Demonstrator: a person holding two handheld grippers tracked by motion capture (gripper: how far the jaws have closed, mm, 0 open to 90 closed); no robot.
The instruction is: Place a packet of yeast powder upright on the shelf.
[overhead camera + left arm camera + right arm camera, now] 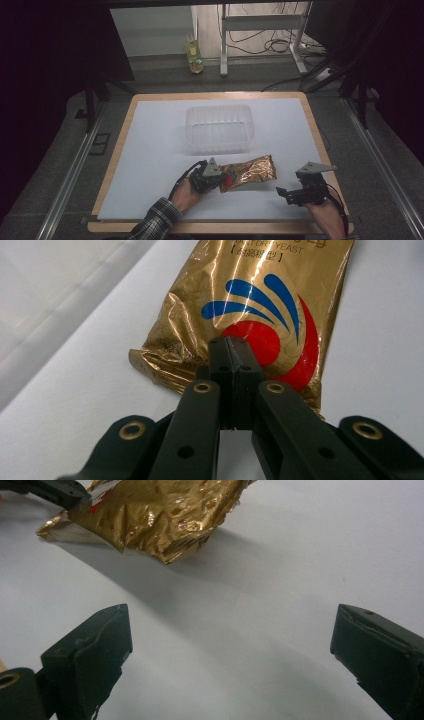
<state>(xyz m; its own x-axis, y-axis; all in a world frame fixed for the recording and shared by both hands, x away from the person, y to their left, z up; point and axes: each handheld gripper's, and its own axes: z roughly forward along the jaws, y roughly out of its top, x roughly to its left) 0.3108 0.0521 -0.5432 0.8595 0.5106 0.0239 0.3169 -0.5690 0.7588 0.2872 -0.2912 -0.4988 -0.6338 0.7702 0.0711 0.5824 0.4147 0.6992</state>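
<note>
My left tongs (231, 347) are pinching the near end seam of the gold yeast packet (250, 173), which is lying toward the near edge of the tabletop (150, 150). My right tongs (295, 194) are waiting wide and empty near the near right corner. Next, I judge, comes lifting it toward the clear plastic tub (218, 128) farther back, without tearing the foil.

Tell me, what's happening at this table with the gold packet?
A person holds a two-jaw gripper in each hand. The left gripper has its jaws closed on the near edge of a gold foil yeast packet, which lies on the white table. The right gripper waits beside the packet with its jaws wide open, holding nothing. A clear plastic tub sits farther back on the table with nothing visible inside it.
</note>
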